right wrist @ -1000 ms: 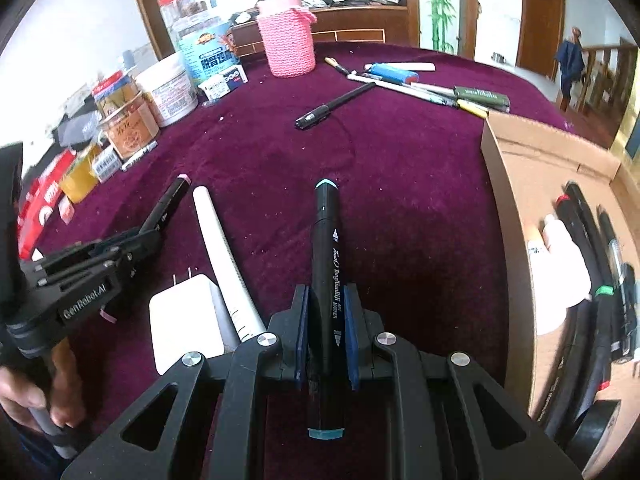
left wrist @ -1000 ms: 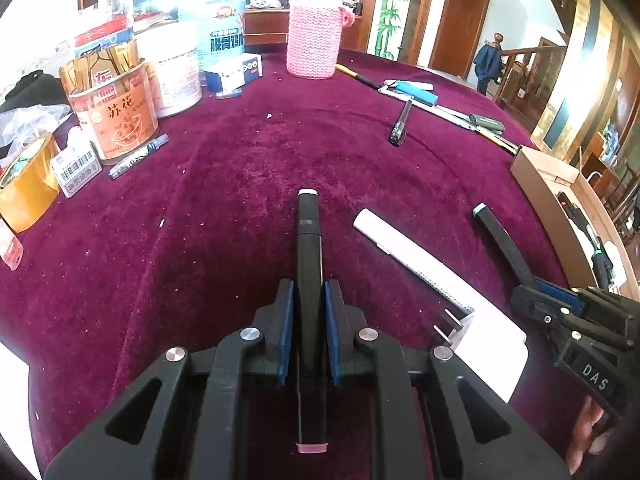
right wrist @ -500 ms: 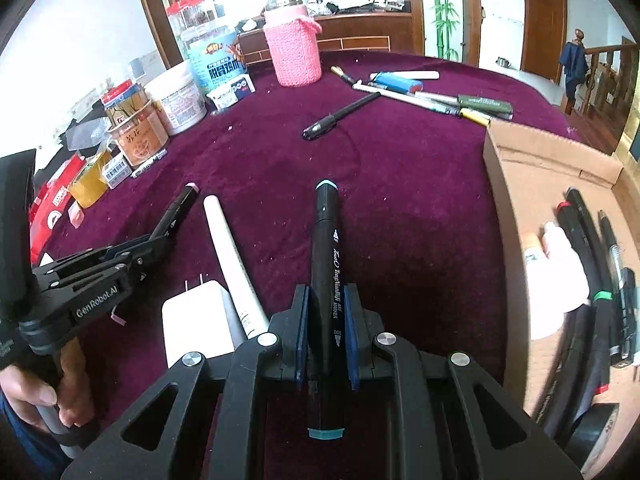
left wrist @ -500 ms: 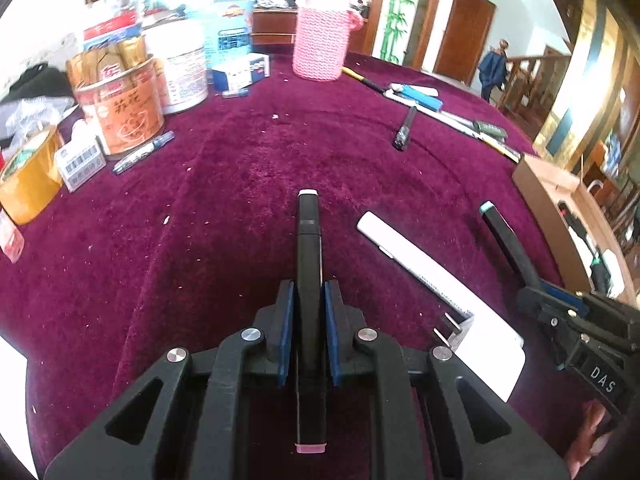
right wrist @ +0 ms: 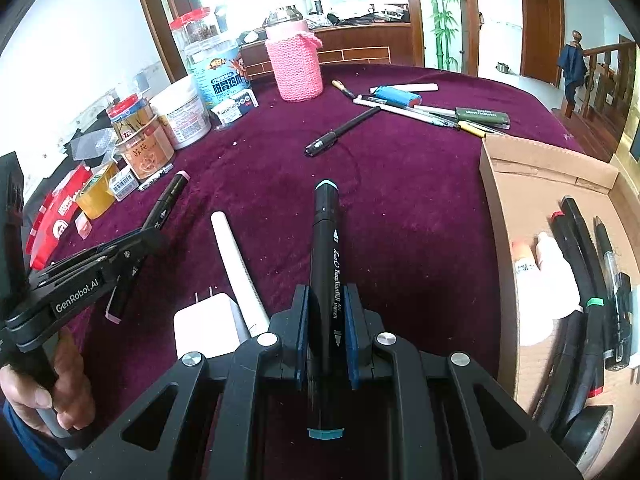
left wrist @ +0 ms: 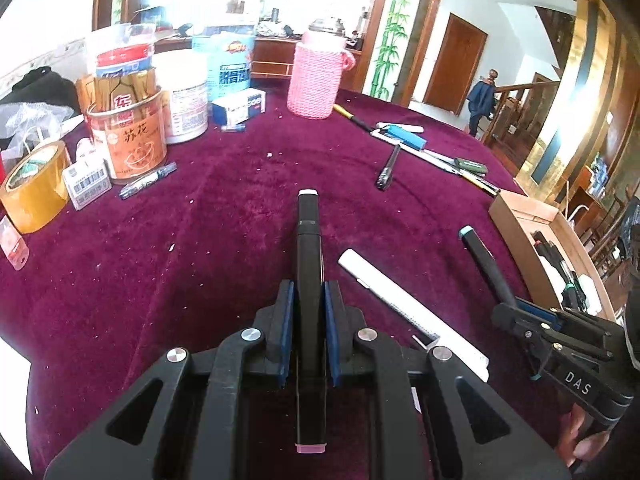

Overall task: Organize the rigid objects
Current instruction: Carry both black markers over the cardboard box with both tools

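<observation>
Raised and tilted a little more level than a second ago, so more of the room behind the maroon velvet tablecloth [left wrist: 224, 248] seen now; both markers gripped just as before.

From the left wrist view: left gripper [left wrist: 308, 320] clamped on a black marker with pink end caps [left wrist: 308, 272], held above the tablecloth and pointing away from the camera. Just right of this marker, lying on the cloth, a long white tube [left wrist: 400, 300]. Further right, the right gripper [left wrist: 520, 312] clamped on a black marker with teal end caps [left wrist: 482, 258]. Beyond that, at the cloth's right edge, an open brown cardboard box [left wrist: 516, 216]. Far behind the pink-capped marker, a pink knitted bottle cover [left wrist: 316, 76].

From the right wrist view: right gripper [right wrist: 326, 328] pressed onto the teal-capped marker [right wrist: 326, 256], pointing away from the camera. Left of it the white tube [right wrist: 236, 264] and a white plug adapter [right wrist: 204, 328], touching. Further left, the left gripper [right wrist: 132, 240] with the pink-capped marker [right wrist: 166, 204]. Right of the teal-capped marker, the cardboard box [right wrist: 496, 208] with several pens inside.
</observation>
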### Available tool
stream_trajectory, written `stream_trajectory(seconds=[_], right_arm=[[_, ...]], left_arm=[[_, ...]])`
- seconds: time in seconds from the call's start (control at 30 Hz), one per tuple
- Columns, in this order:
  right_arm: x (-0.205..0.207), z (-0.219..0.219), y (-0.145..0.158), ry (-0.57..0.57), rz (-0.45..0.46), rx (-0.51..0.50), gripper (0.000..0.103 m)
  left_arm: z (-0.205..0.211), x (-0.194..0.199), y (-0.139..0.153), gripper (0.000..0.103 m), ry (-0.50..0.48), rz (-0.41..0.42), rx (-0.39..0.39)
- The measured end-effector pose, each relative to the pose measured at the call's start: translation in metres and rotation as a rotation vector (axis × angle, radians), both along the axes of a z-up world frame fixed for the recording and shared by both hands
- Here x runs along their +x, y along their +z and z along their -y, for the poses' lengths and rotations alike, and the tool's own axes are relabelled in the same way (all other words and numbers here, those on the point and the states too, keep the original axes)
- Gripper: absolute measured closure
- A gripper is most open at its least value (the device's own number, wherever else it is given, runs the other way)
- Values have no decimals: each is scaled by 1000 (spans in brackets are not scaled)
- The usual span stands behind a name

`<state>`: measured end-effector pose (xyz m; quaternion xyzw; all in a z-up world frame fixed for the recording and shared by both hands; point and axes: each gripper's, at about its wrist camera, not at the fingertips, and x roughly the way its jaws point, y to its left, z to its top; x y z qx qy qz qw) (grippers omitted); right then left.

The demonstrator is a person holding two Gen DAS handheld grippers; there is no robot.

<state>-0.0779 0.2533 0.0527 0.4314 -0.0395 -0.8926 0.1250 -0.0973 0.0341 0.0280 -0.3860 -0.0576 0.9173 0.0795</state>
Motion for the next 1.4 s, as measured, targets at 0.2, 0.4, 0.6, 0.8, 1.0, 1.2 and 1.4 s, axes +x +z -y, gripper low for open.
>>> stream_trajectory(seconds=[0.2, 0.4, 0.6, 0.8, 1.0, 1.2, 1.4], right_arm=[[-1, -6, 3, -11, -5, -20, 89], [-1, -33, 21, -85, -51, -52, 89], [0, -76, 39, -184, -84, -111, 89], [6, -126, 55, -309, -125, -113, 89], [9, -176, 62, -422, -137, -114, 89], [10, -222, 57, -543, -113, -82, 88], [1, -233, 46, -555, -58, -35, 88]], left_arm=[[-5, 4, 4, 91, -24, -18, 4], [-16, 10, 11, 91, -65, -32, 40], [-38, 21, 26, 91, -107, -41, 52], [-81, 27, 48, 91, -193, -22, 100], [-146, 25, 65, 91, -299, 32, 166], [-223, 31, 67, 91, -407, 50, 143], [-267, 21, 50, 91, -439, 113, 136]])
